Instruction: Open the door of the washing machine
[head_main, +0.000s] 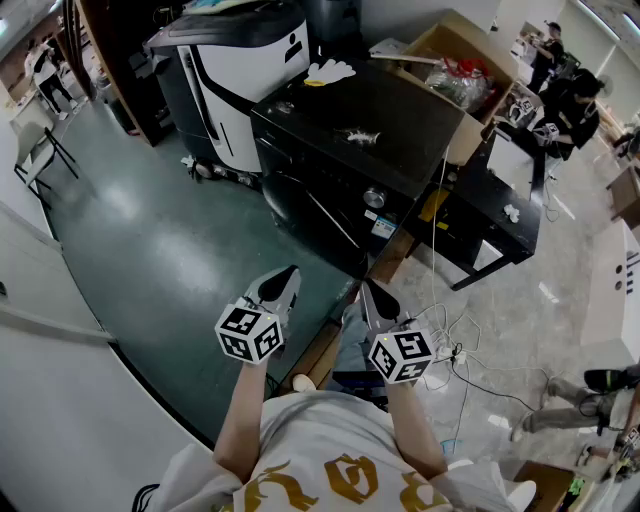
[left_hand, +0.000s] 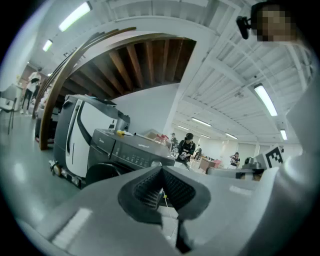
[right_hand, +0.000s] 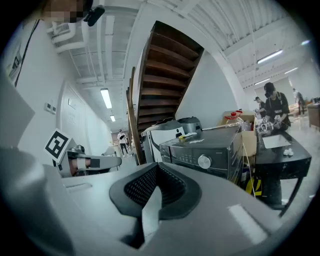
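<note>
Dark washing machine ahead of both tongs, well apart from either. Front face turned toward the green floor, control panel with its silver knob along the top edge.

Left gripper: pads pressed together, nothing between. Right gripper: likewise closed and empty. Both aimed at the machine, side by side.

From the left gripper view, round dark door low on the front, below the panel and left of the closed pads. From the right gripper view, only the panel and knob above the tong body; door hidden there.

Judged nearer to the door and squarer to it: the left. Likely calls for going forward and down, and parting the pads first. Handle and hinge side not made out.
</note>
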